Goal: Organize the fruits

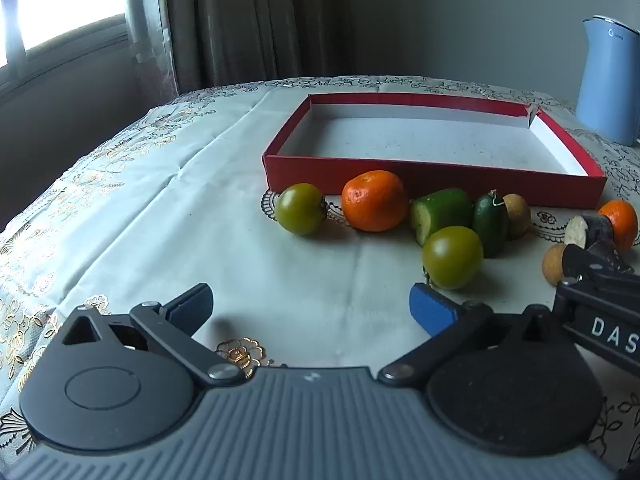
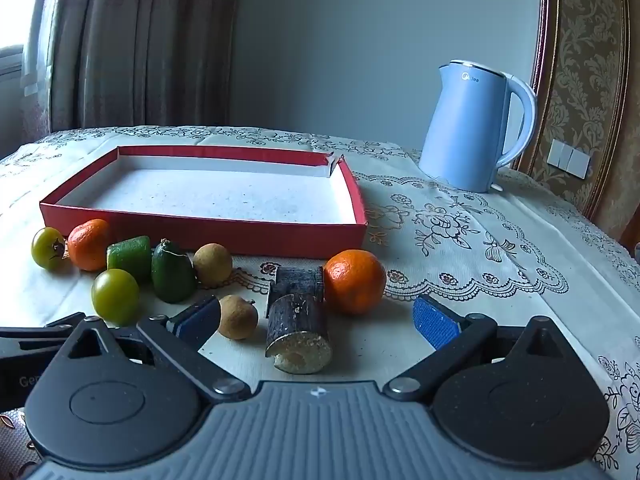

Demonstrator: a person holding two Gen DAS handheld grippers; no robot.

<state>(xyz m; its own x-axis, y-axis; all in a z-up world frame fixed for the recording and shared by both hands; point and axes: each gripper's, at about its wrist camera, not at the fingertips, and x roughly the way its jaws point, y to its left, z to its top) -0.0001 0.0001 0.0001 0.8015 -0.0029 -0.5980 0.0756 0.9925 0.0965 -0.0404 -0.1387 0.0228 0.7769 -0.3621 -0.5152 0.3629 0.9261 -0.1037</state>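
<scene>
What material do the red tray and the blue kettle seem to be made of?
Red tray: probably cardboard, matte red outside and white inside; one far corner is torn open like paper board. Blue kettle: seemingly smooth plastic or coated metal with a soft sheen; the pictures leave this open.

Probably a home: curtains (image 2: 132, 40), kettle (image 2: 472, 128), tablecloth (image 2: 460, 240).

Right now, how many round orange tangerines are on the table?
2. One round orange tangerine sits near the row's left end against the red box; the other lies right of the dark sugarcane chunk. None seem hidden.
</scene>
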